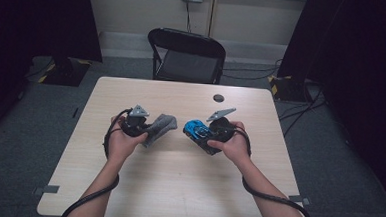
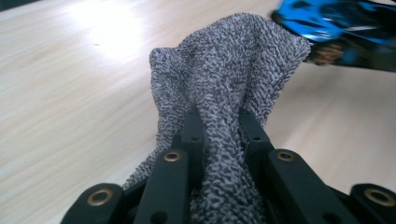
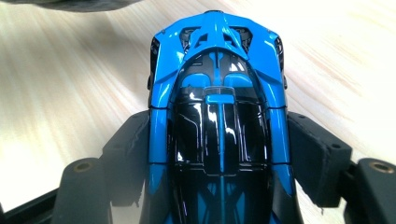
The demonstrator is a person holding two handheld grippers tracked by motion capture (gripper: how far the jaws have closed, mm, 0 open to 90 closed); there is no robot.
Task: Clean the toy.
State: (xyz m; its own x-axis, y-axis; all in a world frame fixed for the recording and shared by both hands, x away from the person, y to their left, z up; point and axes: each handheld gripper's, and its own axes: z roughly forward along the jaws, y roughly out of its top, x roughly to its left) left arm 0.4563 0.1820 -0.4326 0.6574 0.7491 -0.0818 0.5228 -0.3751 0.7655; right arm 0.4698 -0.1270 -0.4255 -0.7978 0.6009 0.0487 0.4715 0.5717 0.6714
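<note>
Tabletop (image 1: 177,188) room was plentiful: bare wood ran across the whole lower half of the high view, and more bare wood sat along the upper edge, where I saw one small dark disc (image 1: 218,98) at upper centre. Both hands worked mid-frame, well apart from every table edge. A black chair (image 1: 187,55) stood beyond the far edge.

I had the left gripper (image 1: 141,128) left of centre, jaws pinched narrow on a grey cloth (image 1: 159,128). In the left gripper view the cloth (image 2: 224,84) bunched up between the two black jaws and fanned out above them toward the top of the frame.

I had the right gripper (image 1: 204,134) right of centre, jaws spread wide and clamped on the flanks of a blue toy car (image 1: 196,128). In the right gripper view the car (image 3: 217,116) sat lengthwise between the jaws.

Cloth and car were near each other at frame centre; I couldn't tell if they touched.
</note>
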